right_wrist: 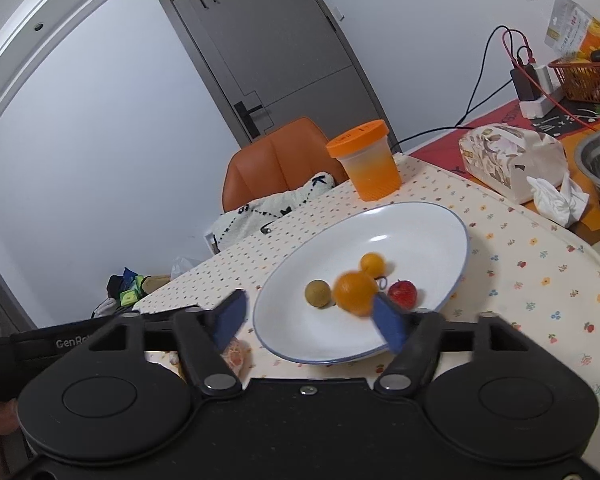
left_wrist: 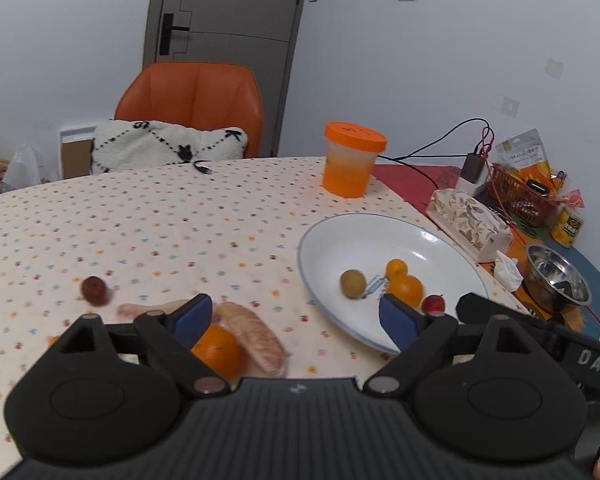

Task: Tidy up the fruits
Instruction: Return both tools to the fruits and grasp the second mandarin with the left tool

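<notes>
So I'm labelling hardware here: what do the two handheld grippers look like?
Both are matte black plastic. The left gripper and right gripper each carry two blue finger pads on black linkage arms with silver pivot pins, above a ribbed body with round discs. White lettering marks their handles.

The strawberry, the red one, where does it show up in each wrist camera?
Left wrist: strawberry low right of centre, at the white plate's near rim.
Right wrist: strawberry right of centre, inside the plate.
Shared landmark: orange-lidded cup behind the plate.
</notes>
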Tool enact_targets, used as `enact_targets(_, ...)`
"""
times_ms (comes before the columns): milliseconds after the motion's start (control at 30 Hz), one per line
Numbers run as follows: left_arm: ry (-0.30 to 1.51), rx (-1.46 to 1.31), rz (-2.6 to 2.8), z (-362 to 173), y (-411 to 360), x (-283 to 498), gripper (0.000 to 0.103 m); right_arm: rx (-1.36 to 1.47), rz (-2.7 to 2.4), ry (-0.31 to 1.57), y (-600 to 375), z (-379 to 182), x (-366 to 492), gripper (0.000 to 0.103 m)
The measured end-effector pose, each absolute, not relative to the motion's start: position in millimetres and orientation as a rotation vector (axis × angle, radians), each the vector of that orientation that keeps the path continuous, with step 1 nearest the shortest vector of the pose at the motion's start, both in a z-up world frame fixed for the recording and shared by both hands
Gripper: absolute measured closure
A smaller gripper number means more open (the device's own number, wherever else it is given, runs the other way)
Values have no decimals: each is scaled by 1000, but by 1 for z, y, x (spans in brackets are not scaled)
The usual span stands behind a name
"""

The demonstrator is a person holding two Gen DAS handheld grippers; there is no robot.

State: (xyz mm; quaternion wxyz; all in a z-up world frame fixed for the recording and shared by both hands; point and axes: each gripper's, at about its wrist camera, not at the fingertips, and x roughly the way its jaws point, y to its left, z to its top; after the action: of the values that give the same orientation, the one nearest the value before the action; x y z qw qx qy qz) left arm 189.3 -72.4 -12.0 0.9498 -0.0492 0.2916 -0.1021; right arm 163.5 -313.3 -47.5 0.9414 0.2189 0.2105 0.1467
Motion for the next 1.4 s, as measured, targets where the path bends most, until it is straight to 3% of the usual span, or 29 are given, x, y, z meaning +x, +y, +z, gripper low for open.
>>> enact_targets(67, 584, -102, -207, -10, -66, 184, 10, 439, 301, 406, -312, -44, 160, 14)
enact_targets(233, 560, -100, -175, -6, -52, 171, 7, 408, 323, 383, -303, -37, 155, 0)
enact_targets(733, 595, -143, -113, -21, -2, 146, 7, 339, 443, 421, -268, -37, 147, 1)
enact_targets(1000, 595, -177, -79, -28, 24, 141, 7, 312, 465, 453, -254, -42, 148, 8)
enact_targets(1233, 597, -222, -47, -37, 43, 144, 7, 285, 469, 507, -240, -50, 157, 26)
enact_targets(1400, 598, -260, -6, -45, 57, 148, 16, 264, 461, 536, -230, -54, 165, 38)
